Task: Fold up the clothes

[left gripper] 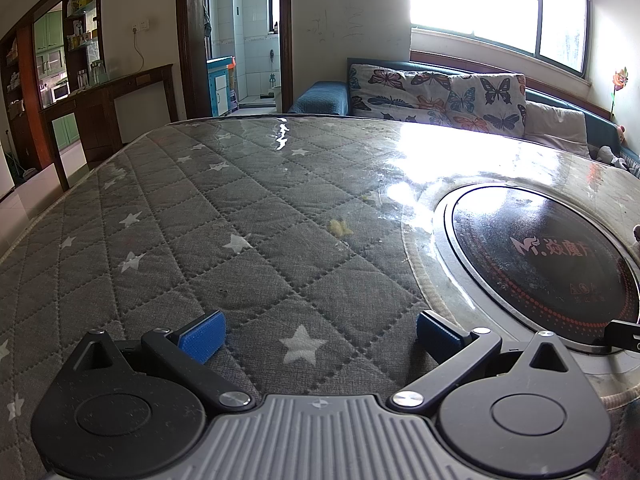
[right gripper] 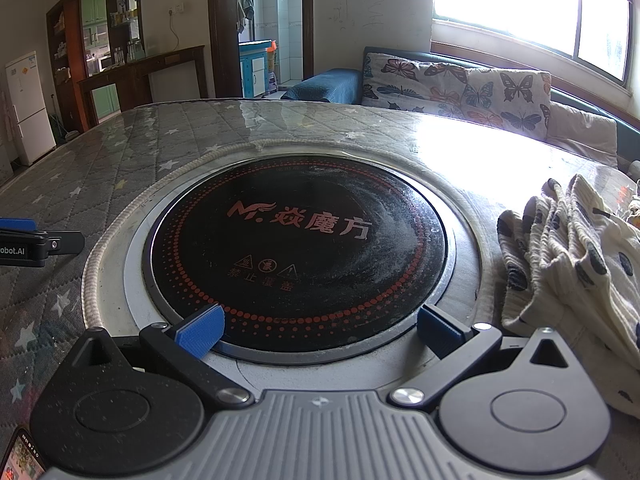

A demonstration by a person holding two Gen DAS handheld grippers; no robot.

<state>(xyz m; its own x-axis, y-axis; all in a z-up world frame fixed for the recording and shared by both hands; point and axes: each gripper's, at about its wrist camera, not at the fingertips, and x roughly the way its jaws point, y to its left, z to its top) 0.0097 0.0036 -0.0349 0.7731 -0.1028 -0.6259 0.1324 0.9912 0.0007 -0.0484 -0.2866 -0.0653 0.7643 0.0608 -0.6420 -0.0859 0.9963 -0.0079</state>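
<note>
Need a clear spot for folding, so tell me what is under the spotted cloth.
The spotted cloth lies crumpled on the glossy quilted tabletop, right of the round black cooktop. Anything beneath its folds is hidden.

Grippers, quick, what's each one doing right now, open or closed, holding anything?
Left gripper: open, holding nothing, over the quilted table cover.
Right gripper: open, holding nothing, over the round cooktop; the spotted garment lies untouched to its right.
</note>
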